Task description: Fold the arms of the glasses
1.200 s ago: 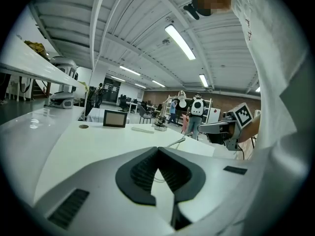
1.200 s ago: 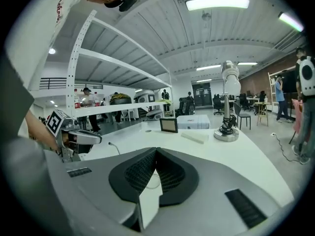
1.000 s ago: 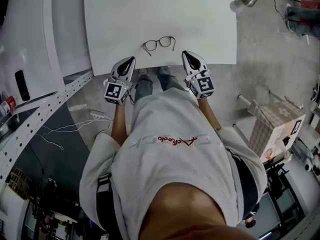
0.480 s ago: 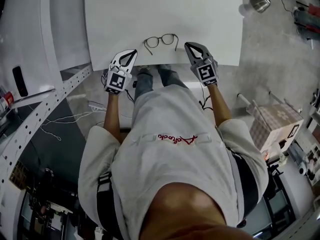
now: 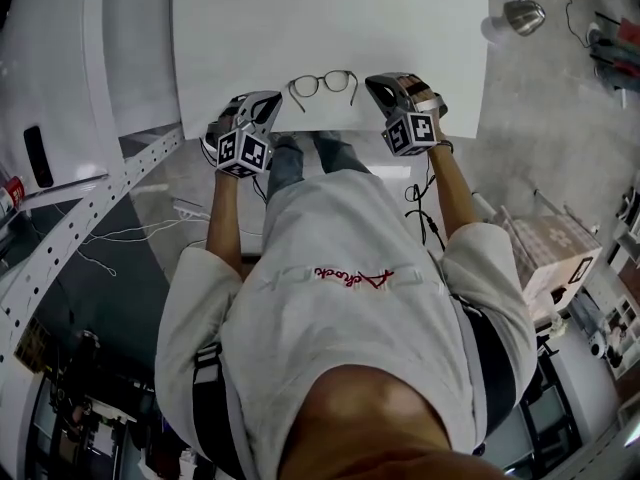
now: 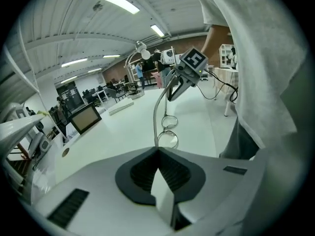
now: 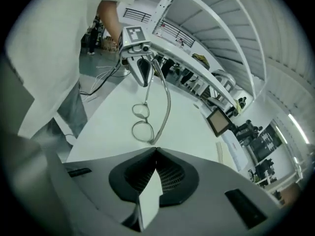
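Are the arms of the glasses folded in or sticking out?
Sticking out. On the white table, the glasses have both arms spread away from the lenses toward the near edge; neither lies folded.

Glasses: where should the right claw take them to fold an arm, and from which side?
Take the nearest arm mid-length, above its hinge, coming in from the right. The glasses seem to lie lenses-down on the table, so that arm stands clear. The right claw is shut; open first.
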{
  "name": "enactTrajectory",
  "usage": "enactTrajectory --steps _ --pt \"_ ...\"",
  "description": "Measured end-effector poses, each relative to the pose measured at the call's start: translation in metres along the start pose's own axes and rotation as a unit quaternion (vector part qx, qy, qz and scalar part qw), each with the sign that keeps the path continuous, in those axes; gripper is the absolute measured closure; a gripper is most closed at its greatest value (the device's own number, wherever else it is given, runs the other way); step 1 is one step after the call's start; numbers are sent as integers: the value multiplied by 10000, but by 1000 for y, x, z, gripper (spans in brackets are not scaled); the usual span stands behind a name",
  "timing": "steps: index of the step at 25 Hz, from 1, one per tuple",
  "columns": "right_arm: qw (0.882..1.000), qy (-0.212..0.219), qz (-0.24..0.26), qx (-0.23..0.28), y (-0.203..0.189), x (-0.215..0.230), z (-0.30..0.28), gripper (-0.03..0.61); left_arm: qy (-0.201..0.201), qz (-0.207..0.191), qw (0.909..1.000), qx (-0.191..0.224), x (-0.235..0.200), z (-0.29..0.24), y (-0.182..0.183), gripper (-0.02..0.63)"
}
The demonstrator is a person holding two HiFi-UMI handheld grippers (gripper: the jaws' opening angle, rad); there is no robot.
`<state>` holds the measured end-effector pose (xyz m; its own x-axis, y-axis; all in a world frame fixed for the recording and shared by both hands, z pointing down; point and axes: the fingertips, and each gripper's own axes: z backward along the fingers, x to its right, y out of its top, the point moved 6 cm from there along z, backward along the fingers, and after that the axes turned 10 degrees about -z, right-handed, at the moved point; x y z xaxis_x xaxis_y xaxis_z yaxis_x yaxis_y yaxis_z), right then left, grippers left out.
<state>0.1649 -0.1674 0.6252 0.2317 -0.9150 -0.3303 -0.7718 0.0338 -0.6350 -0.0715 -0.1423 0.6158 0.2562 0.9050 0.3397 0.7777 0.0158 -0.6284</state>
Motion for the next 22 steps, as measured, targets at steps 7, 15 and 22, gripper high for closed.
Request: enactTrajectory --steps 7,15,22 --pt "9996 254 106 59 -1 5 -10 535 88 197 9998 44 -4 1 -3 559" --pt "9984 505 214 145 6 10 -15 435 40 101 9999 0 -8 -4 2 486" --pt "9971 641 323 272 16 10 -18 450 -20 -80 10000 28 -13 -11 9 486"
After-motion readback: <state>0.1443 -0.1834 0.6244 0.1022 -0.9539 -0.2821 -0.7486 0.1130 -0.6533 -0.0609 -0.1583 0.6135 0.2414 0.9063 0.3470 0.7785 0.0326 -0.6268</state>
